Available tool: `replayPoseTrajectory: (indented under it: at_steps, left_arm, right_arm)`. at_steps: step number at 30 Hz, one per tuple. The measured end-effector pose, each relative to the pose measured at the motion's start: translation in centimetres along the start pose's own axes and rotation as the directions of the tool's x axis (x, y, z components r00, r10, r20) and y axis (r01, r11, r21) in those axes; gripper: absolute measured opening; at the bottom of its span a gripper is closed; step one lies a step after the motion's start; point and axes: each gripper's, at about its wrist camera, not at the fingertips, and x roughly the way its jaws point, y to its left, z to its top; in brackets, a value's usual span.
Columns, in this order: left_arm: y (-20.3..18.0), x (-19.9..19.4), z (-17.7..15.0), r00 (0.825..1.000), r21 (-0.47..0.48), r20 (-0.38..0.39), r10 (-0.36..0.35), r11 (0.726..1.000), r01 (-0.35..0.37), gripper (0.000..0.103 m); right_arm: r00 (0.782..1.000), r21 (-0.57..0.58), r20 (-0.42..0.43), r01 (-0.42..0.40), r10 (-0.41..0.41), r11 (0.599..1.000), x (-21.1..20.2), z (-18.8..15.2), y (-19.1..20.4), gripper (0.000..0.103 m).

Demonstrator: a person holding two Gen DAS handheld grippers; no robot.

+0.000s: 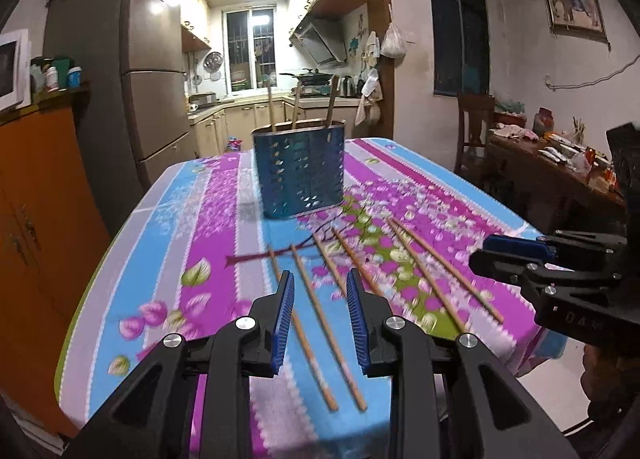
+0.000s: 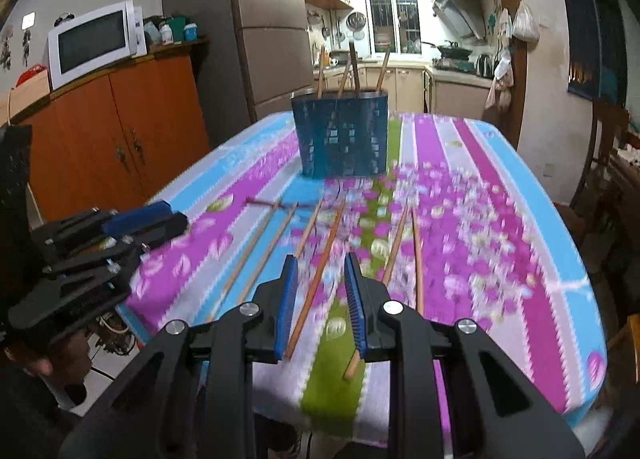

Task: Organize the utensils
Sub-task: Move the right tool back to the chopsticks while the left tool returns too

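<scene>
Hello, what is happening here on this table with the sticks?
A person holds a gripper in each hand and is tidying chopsticks. Six chopsticks lie loose on the flowered tablecloth. A few more already stand in the blue perforated holder further back. The left gripper and the right gripper are both above the loose chopsticks, jaws slightly apart, and neither holds anything yet.
</scene>
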Motion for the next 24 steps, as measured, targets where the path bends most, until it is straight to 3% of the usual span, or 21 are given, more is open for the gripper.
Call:
replayPoseTrajectory:
  at_steps: [11, 16, 24]
  left_arm:
    - [-1.4, 0.4, -7.4, 0.998, 0.079, -0.042, 0.043, 0.996, -0.039, 0.025]
    - [-1.8, 1.4, -9.3, 0.995, 0.072, -0.085, 0.046, 0.997, -0.040, 0.015]
    - [-2.1, 1.7, -9.9, 0.995, 0.064, -0.073, 0.065, 0.996, -0.060, 0.014]
  right_arm:
    - [0.997, 0.009, -0.073, -0.035, 0.035, 0.999, 1.0, -5.4, 0.7, 0.022]
    - [0.997, -0.023, -0.064, -0.055, 0.053, 0.998, 0.9, -6.3, 1.5, 0.022]
    - [0.994, -0.036, -0.088, -0.072, 0.069, 0.997, 2.2, -6.8, 2.1, 0.022]
